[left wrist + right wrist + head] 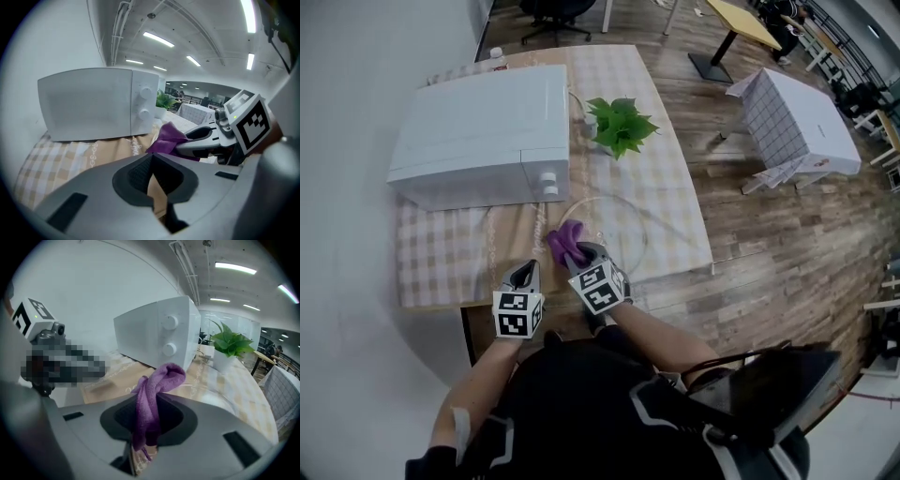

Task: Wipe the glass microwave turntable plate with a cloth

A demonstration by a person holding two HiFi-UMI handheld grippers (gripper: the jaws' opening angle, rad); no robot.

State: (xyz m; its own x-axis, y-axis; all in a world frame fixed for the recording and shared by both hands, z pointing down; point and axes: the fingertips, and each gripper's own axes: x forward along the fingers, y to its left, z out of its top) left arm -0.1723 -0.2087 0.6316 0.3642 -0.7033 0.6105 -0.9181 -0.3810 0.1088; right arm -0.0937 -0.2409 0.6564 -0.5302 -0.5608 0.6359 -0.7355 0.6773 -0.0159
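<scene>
Fingers (123,418) on the right gripper (149,405) are clamped on the purple cloth (152,390), which is bunched at the left edge of the glass plate (617,232) in front of the microwave (478,131). Left gripper (151,159) is closed on nothing, just beside it. I'd press the cloth flat, wipe in circles, and steady the rim so the plate doesn't skate.

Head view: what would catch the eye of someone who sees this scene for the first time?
The purple cloth stands out first, pinched in the right gripper at the left side of the clear glass plate. Behind it, a large white microwave sits at the left on the checked tablecloth, with a green plant just to its right.
</scene>
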